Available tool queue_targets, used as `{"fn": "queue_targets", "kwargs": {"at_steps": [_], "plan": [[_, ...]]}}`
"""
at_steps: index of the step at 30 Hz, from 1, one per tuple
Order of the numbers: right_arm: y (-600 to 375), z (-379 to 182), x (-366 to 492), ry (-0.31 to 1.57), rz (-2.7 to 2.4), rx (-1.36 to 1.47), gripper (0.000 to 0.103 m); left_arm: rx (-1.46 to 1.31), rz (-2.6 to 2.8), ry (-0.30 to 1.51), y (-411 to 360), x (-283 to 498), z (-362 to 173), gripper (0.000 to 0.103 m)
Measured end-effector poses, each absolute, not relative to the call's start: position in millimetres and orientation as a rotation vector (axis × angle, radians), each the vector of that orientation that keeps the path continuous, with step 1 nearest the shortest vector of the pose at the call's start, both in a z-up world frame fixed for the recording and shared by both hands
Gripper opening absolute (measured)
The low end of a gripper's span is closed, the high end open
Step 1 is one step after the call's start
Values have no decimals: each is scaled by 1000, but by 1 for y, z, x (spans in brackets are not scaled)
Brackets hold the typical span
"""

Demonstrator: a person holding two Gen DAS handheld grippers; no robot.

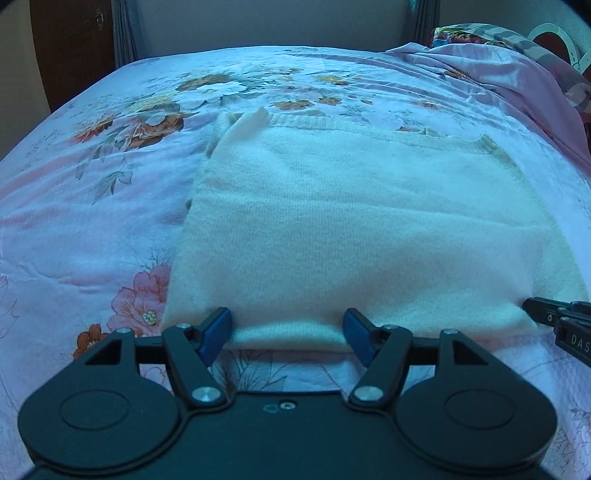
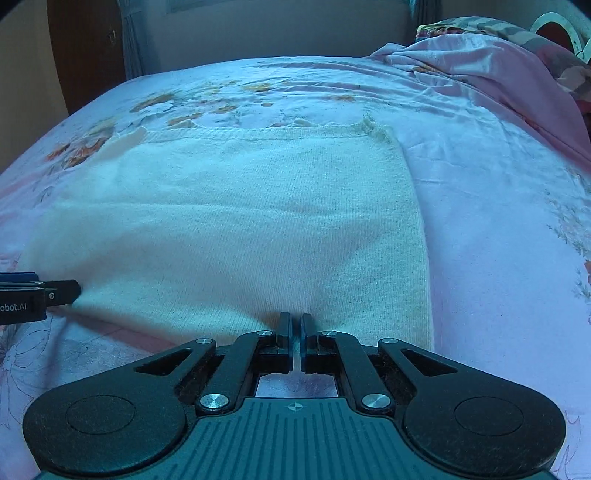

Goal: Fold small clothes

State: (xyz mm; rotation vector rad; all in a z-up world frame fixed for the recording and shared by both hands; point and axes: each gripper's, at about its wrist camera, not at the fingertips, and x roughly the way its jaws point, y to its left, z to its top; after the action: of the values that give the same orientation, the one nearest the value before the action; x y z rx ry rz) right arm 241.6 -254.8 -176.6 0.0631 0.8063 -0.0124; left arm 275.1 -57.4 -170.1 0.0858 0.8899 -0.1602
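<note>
A white knit garment [image 1: 351, 229] lies folded flat on the floral bedsheet [image 1: 92, 206]; it also shows in the right wrist view [image 2: 240, 229]. My left gripper [image 1: 288, 332] is open, its blue pads either side of the garment's near folded edge, close to the left corner. My right gripper [image 2: 294, 325] is shut on the garment's near edge, close to the right corner. The right gripper shows at the right edge of the left wrist view [image 1: 532, 308]. The left gripper shows at the left edge of the right wrist view [image 2: 74, 290].
A crumpled pink sheet [image 2: 480, 70] and patterned bedding [image 1: 498, 33] are heaped at the far right of the bed. A wooden door [image 1: 70, 44] and a grey curtain [image 1: 125, 33] stand beyond the bed's far left. The wall runs behind.
</note>
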Motion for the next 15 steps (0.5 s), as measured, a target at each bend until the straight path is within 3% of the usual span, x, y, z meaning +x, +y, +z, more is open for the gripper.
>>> {"fn": "queue_targets", "kwargs": {"at_steps": [15], "plan": [[-262, -183, 233, 763, -3, 129, 3, 93, -163, 871, -59, 272, -174, 71]]}}
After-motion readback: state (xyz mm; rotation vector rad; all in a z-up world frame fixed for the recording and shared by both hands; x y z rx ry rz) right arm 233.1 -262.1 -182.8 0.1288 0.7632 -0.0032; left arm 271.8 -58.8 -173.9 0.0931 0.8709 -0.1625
